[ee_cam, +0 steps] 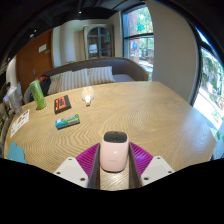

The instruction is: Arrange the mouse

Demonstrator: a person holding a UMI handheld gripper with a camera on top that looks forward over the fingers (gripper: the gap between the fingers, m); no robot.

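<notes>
Along the left edge of the wooden tabletop (150, 110): papers or a booklet (18, 122) lying flat, a green upright bottle-like thing (38, 95) standing behind them near the far left corner, probably parked there to keep the middle free. Slightly right of that, a dark flat object with red on it (62, 103) and, nearer, a teal slab-like item (67, 121), both lying flat and well apart from the near edge. Further right, a small pale glass-like thing (88, 96) toward the far edge. At the near edge, about the middle: pale pink mouse (114, 152), sitting between the pink pads of the gripper (114, 160), long axis pointing away along the fingers (87, 157). Fingers apart around the mouse, close at either flank; whether they truly press on it, cannot tell. Likely held or bracketed this way so as to steer the mouse squarely onto the open stretch ahead. Right half of the tabletop bare wood, a fair candidate for placement.
</notes>
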